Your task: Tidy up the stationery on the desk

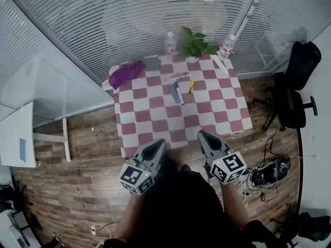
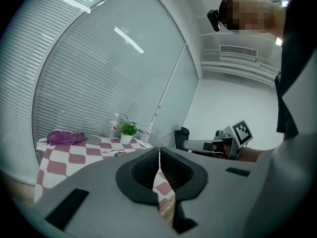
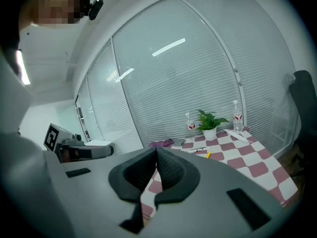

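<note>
Approach step judged; nothing grasped yet. Left gripper point(image 1: 159, 144) and right gripper point(image 1: 203, 135) are held short of the desk point(image 1: 155, 125), jaws pressed together, empty. Pens point(image 1: 179, 93) are seen toward the desk's far side; jaws are to be opened once reach is made

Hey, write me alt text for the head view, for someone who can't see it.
Seen from above, a person holds the left tool and right tool, both shut and empty, just short of a red-and-white checked table. Toward its far side lie a few pens, a purple cloth, a potted plant and two water bottles.
</note>
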The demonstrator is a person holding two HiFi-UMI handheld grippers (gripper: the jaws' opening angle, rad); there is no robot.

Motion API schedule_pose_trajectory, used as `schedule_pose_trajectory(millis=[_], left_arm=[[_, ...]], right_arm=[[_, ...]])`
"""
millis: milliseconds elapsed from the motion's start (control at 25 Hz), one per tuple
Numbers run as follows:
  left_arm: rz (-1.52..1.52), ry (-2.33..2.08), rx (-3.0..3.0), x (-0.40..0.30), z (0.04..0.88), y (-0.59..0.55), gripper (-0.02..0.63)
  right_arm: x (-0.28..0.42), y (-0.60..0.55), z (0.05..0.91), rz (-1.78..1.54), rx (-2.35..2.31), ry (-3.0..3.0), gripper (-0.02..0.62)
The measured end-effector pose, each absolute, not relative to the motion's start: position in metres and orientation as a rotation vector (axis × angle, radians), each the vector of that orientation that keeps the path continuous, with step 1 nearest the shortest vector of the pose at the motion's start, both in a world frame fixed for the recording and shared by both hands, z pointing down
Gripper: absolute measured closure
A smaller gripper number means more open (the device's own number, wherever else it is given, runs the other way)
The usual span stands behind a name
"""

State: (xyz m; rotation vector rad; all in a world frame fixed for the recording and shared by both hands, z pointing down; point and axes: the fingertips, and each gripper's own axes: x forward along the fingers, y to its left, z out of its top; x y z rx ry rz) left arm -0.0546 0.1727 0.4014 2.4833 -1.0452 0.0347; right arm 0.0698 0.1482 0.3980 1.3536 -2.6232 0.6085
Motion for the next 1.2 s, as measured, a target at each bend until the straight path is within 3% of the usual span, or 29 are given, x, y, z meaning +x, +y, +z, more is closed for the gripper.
schedule_pose_trajectory(millis=[680,1200], left_arm=[[0.032,-0.959,2.442,-0.102,0.425,0.119,0.572],[0.038,-1.140,2.374,-0.114,0.421,0.089,0.572]], right_arm=[[0.013,0.089,0.430,0.719,1.322,-2.514,0.573],[0.015,0.023,0.479,0.683,1.160,-2.425,0.572]])
